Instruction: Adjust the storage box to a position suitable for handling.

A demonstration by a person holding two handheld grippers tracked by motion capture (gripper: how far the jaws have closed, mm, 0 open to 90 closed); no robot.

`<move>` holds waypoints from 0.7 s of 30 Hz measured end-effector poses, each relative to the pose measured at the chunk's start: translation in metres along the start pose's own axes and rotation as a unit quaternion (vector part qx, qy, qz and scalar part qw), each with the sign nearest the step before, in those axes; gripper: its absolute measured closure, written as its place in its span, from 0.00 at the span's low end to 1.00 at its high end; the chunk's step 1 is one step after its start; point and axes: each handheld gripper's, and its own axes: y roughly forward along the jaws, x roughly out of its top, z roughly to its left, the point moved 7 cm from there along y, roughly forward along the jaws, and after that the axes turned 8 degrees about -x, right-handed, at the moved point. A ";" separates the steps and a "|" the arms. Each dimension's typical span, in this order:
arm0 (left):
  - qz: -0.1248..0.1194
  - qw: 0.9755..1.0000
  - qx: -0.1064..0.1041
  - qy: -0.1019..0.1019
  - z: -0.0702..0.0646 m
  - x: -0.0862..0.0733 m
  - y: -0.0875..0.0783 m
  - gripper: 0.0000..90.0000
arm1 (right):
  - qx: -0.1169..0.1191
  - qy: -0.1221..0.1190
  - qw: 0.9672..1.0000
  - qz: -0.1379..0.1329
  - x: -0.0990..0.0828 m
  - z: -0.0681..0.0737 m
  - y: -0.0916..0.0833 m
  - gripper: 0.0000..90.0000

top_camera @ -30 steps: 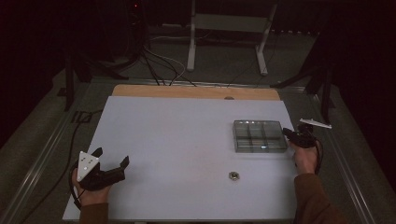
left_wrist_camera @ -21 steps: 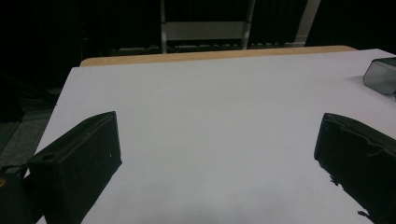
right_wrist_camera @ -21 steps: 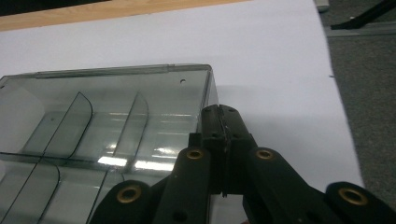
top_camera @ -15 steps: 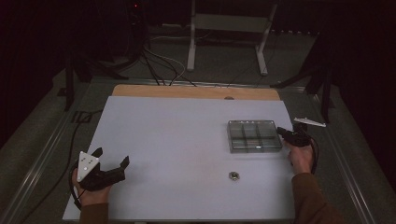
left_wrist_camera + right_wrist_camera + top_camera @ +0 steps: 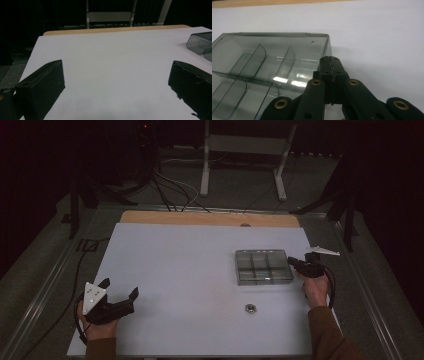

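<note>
Right gripper view shows the right tongs (image 5: 331,65) clamped on the wall of the clear compartment tray (image 5: 272,47), so the step looks like dragging it across the counter (image 5: 190,265). Next probably calls for a steady, level pull. Left tongs (image 5: 119,294) rest open. Since the earlier frames the tray has slid left, toward the nut (image 5: 249,308)

tray (image 5: 263,267): clear, six compartments | empty | flat, table's right side

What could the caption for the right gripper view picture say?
Right gripper, jaws shut on the wall of a clear compartment tray on a white table.
</note>
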 end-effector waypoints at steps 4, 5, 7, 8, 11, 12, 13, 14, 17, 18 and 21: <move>0.000 1.000 0.000 0.000 0.000 0.000 0.000 0.02 | 0.010 -0.010 1.000 0.002 -0.001 0.008 0.000 1.00; 0.000 1.000 0.000 0.000 -0.001 0.000 0.000 0.02 | 0.011 -0.010 1.000 0.003 -0.001 0.009 0.000 1.00; 0.000 1.000 0.000 0.001 -0.001 0.000 0.001 0.02 | 0.016 -0.012 1.000 0.004 -0.001 0.012 0.001 1.00; 0.000 1.000 -0.001 0.001 -0.001 0.000 0.001 0.02 | 0.019 -0.013 1.000 0.004 -0.001 0.014 0.001 1.00; 0.002 1.000 -0.001 0.002 -0.001 0.000 0.001 0.02 | 0.026 -0.015 1.000 0.006 -0.001 0.020 0.002 1.00; 0.002 1.000 -0.001 0.002 -0.001 0.000 0.001 0.02 | 0.029 -0.016 0.999 0.006 -0.001 0.022 0.003 1.00; 0.002 1.000 -0.001 0.002 -0.001 0.000 0.001 0.02 | 0.031 -0.018 0.999 0.006 -0.001 0.024 0.004 1.00; 0.002 1.000 -0.001 0.002 -0.001 0.000 0.001 0.02 | 0.033 -0.020 0.999 0.006 -0.001 0.026 0.004 1.00; 0.001 1.000 -0.001 0.000 -0.001 0.000 0.001 0.02 | 0.041 -0.022 0.999 0.007 -0.001 0.032 0.006 1.00; 0.001 1.000 -0.001 0.000 -0.001 0.000 0.001 0.02 | 0.044 -0.022 0.999 0.007 -0.001 0.034 0.006 1.00; 0.000 1.000 -0.001 0.001 -0.001 0.000 0.001 0.02 | 0.055 -0.024 0.998 0.008 -0.002 0.042 0.007 1.00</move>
